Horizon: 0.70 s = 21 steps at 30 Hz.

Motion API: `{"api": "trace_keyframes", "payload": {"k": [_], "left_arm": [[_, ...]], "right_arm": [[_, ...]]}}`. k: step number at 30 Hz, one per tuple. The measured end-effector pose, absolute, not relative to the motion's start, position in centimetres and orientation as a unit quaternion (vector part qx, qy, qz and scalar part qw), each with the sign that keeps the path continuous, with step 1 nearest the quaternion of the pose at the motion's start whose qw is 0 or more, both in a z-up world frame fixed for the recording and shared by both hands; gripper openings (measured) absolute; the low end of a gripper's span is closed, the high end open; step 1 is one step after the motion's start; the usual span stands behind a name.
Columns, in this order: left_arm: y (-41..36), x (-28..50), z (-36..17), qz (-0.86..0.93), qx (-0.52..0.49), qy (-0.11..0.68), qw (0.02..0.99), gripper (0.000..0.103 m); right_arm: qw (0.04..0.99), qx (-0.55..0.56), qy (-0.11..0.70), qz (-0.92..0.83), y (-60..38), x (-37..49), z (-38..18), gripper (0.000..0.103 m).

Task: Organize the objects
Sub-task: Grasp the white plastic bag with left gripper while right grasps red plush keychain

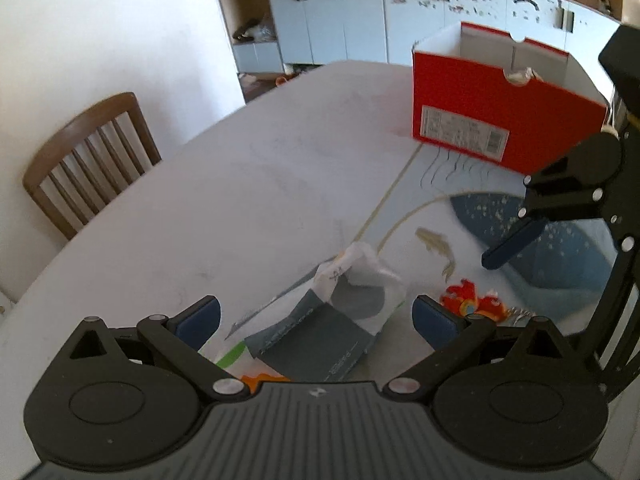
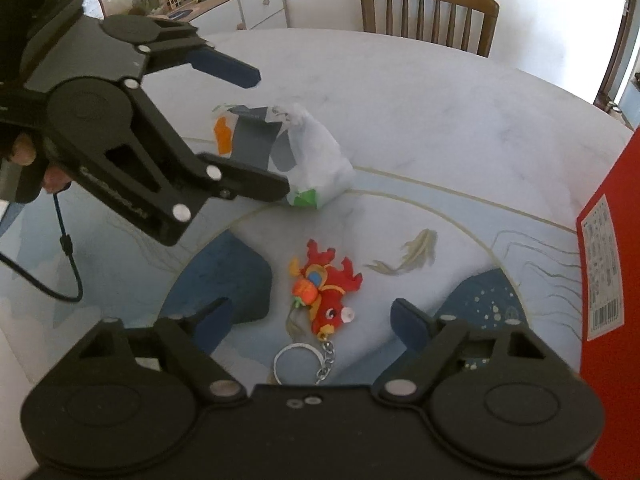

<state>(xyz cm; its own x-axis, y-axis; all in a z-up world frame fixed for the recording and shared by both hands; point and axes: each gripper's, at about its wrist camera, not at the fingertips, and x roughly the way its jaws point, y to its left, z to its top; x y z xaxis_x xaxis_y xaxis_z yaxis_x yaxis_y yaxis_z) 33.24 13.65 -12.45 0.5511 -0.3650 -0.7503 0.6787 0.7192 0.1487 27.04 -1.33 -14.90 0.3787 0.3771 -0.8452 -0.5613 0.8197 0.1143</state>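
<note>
A white and grey plastic packet lies on the table between the open jaws of my left gripper; it also shows in the right wrist view. A red plush dragon keychain with a metal ring lies on the table mat between the open jaws of my right gripper, just ahead of them. The keychain shows in the left wrist view to the right of the packet. An open red shoebox stands at the back right. Both grippers are empty.
The oval white table carries a painted blue and white mat. Wooden chairs stand at the table's edge, also in the right wrist view. White cabinets line the far wall. The shoebox's side is close on the right.
</note>
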Motion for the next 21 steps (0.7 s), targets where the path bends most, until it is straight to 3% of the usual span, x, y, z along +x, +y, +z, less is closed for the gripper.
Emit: {"api": "trace_keyframes", "payload": {"k": [8, 15, 21], "left_arm": [[13.9, 34.8, -14.3, -0.304, 0.200, 0.381, 0.850, 0.103], [13.9, 35.0, -15.3, -0.292, 0.176, 0.382, 0.859, 0.102], [14.4, 35.0, -15.0, -0.272, 0.144, 0.384, 0.870, 0.082]], "right_arm": [[0.832, -0.115, 0.464, 0.281, -0.6, 27.2, -15.2, 0.070], [0.840, -0.124, 0.453, 0.273, -0.4, 26.9, -15.2, 0.052], [0.846, -0.130, 0.449, 0.256, -0.1, 26.8, -15.1, 0.038]]}}
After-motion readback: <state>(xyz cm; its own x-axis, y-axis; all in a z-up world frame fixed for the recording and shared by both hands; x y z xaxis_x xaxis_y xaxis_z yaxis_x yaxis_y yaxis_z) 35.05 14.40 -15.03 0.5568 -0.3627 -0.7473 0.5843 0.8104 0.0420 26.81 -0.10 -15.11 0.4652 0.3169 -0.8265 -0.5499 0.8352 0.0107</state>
